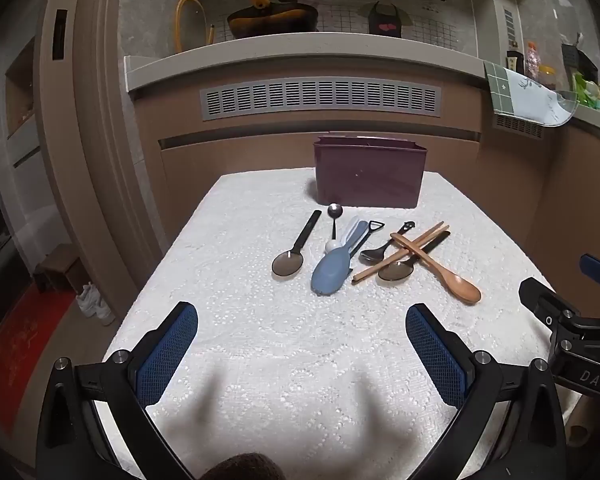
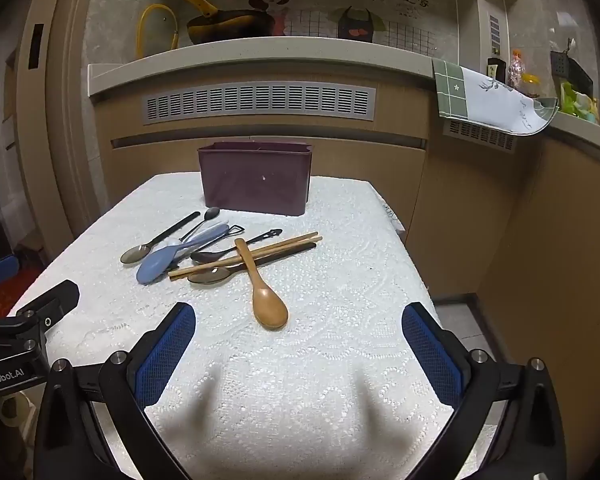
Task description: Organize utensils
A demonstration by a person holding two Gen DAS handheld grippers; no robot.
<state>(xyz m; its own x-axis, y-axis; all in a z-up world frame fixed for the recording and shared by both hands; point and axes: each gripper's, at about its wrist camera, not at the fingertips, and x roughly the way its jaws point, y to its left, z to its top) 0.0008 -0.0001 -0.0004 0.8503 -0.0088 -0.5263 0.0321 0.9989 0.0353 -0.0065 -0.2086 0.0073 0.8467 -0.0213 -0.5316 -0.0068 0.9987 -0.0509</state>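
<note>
Hovering both tools, left tool point(image 1: 302, 354) and right tool point(image 2: 298, 354), jaws spread wide, gripping nothing, angling down; utensil pile point(image 1: 364, 254) is lying ahead on tabletop point(image 1: 283, 360), before maroon bin point(image 1: 370, 172).

wall: grey tile with cartoon couple mural point(image 1: 340, 0) | counter: pale ledge point(image 1: 300, 56) far, yellow-handled pan point(image 1: 267, 20) on it | cabinet front: tan, grey vent grille point(image 1: 320, 98) | right: green checked cloth point(image 2: 488, 96) hanging | floor: red mat point(image 1: 15, 344) far left
</note>
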